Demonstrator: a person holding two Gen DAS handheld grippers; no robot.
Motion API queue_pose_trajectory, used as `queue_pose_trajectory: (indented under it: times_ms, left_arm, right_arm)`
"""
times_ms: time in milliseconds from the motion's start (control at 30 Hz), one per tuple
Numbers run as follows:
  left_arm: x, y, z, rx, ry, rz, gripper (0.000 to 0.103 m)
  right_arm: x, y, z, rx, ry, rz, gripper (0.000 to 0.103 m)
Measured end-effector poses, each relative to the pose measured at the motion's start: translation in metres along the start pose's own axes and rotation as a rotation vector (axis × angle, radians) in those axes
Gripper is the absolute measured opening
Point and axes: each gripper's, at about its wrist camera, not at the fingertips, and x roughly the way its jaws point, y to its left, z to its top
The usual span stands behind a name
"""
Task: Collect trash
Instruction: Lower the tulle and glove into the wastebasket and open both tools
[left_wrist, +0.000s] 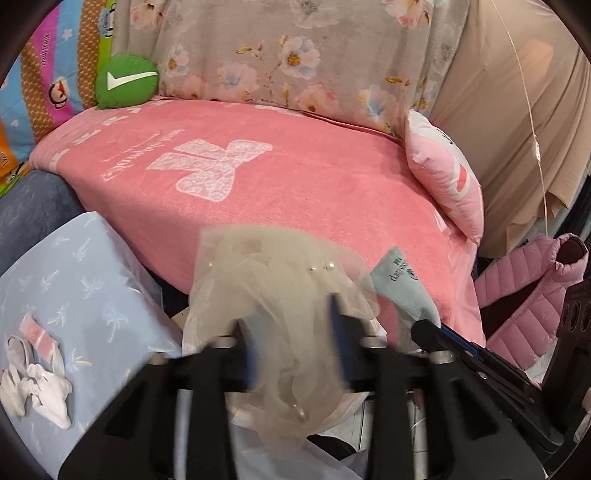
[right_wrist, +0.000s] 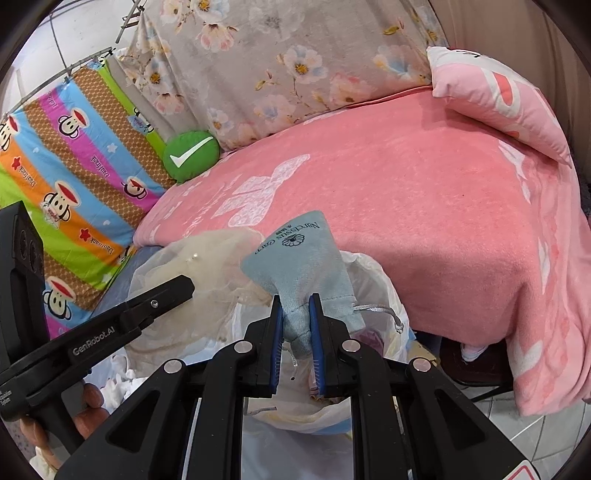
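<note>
I see a pink blanket (right_wrist: 424, 206) over the bed, a green check cushion (right_wrist: 191, 155) at ten o'clock. My right gripper (right_wrist: 295, 332) pinches a blue drawstring pouch (right_wrist: 303, 266) above the white trash bag (right_wrist: 373, 280). My left gripper (left_wrist: 291, 339), blurred, clamps cream tulle (left_wrist: 273, 280); the bag's inside is hidden.

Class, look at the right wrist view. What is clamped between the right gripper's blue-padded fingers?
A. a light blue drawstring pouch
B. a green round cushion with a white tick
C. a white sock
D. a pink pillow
A: the right gripper pinches the neck of the light blue drawstring pouch above the white plastic bag.
</note>
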Motion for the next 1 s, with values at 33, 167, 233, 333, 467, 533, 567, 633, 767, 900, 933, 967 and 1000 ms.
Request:
queue_pose_trajectory:
  times_ms: [33, 167, 233, 333, 467, 533, 567, 633, 767, 900, 933, 967, 1000]
  left_arm:
    - [-0.003, 0.002, 0.000, -0.016, -0.017, 0.014, 0.069]
    - [-0.006, 0.008, 0.002, -0.038, -0.024, 0.037, 0.070]
    - [-0.008, 0.011, 0.002, -0.039, -0.026, 0.051, 0.070]
    - [-0.010, 0.017, 0.002, -0.051, -0.026, 0.062, 0.070]
    - [-0.014, 0.023, 0.000, -0.061, -0.032, 0.081, 0.070]
    - [-0.016, 0.026, -0.001, -0.064, -0.037, 0.094, 0.070]
    - [-0.017, 0.028, -0.002, -0.066, -0.039, 0.100, 0.070]
    - [-0.019, 0.032, -0.003, -0.073, -0.041, 0.109, 0.070]
    - [-0.023, 0.040, -0.006, -0.089, -0.044, 0.121, 0.070]
    - [-0.029, 0.047, -0.010, -0.114, -0.049, 0.129, 0.070]
    - [-0.031, 0.049, -0.012, -0.120, -0.052, 0.133, 0.070]
    - [-0.032, 0.051, -0.013, -0.123, -0.053, 0.138, 0.070]
    - [-0.034, 0.053, -0.013, -0.126, -0.053, 0.143, 0.070]
  right_arm:
    - [0.000, 0.001, 0.001, -0.003, -0.003, 0.000, 0.013]
    - [0.002, 0.004, 0.004, -0.010, -0.006, 0.010, 0.013]
    - [0.005, 0.006, 0.005, -0.016, -0.007, 0.013, 0.013]
    - [0.008, 0.011, 0.007, -0.025, -0.006, 0.018, 0.015]
    - [0.011, 0.018, 0.009, -0.038, -0.018, 0.024, 0.029]
    - [0.012, 0.021, 0.010, -0.046, -0.022, 0.028, 0.033]
    - [0.012, 0.023, 0.009, -0.051, -0.021, 0.030, 0.034]
    - [0.013, 0.027, 0.009, -0.058, -0.015, 0.034, 0.034]
    - [0.013, 0.036, 0.005, -0.076, -0.003, 0.039, 0.034]
    - [0.013, 0.044, 0.000, -0.089, 0.008, 0.045, 0.036]
    - [0.012, 0.047, -0.002, -0.095, 0.010, 0.047, 0.036]
    - [0.012, 0.049, -0.002, -0.100, 0.012, 0.049, 0.036]
    - [0.011, 0.051, -0.003, -0.105, 0.014, 0.051, 0.036]
